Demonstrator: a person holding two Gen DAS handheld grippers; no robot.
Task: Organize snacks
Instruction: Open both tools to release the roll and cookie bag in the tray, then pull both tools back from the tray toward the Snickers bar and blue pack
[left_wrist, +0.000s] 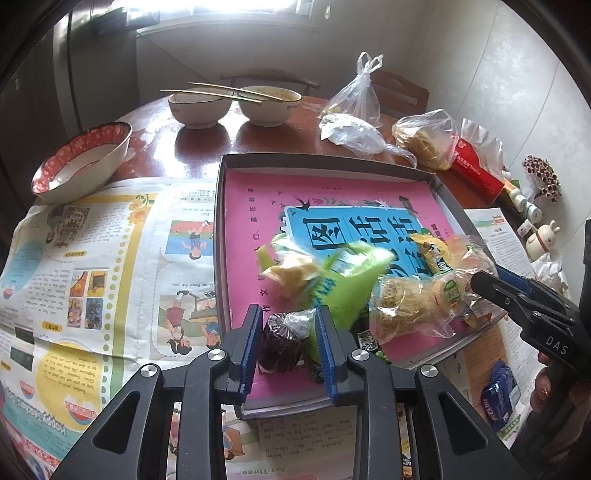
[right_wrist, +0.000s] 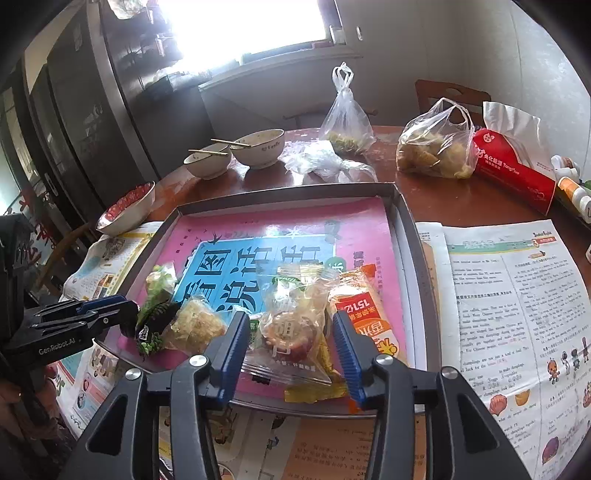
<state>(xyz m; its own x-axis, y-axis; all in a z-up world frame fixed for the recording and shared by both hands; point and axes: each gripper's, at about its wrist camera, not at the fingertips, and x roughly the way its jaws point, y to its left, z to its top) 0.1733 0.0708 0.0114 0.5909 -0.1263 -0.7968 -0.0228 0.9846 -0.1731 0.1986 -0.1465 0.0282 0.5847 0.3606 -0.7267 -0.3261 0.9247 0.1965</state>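
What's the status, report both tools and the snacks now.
Left tool shut on dark round foil-topped snack. Right tool open around clear-wrapped round pastry. Snack packets piled in grey tray. Nothing blocking.

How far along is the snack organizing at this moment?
Several snacks already lie in the gray tray, heaped at its near end rather than arranged. In hand: the left gripper is shut on a dark wrapped snack; the right gripper is open around a clear-wrapped pastry. Left: a blue packet lies outside on the newspaper.
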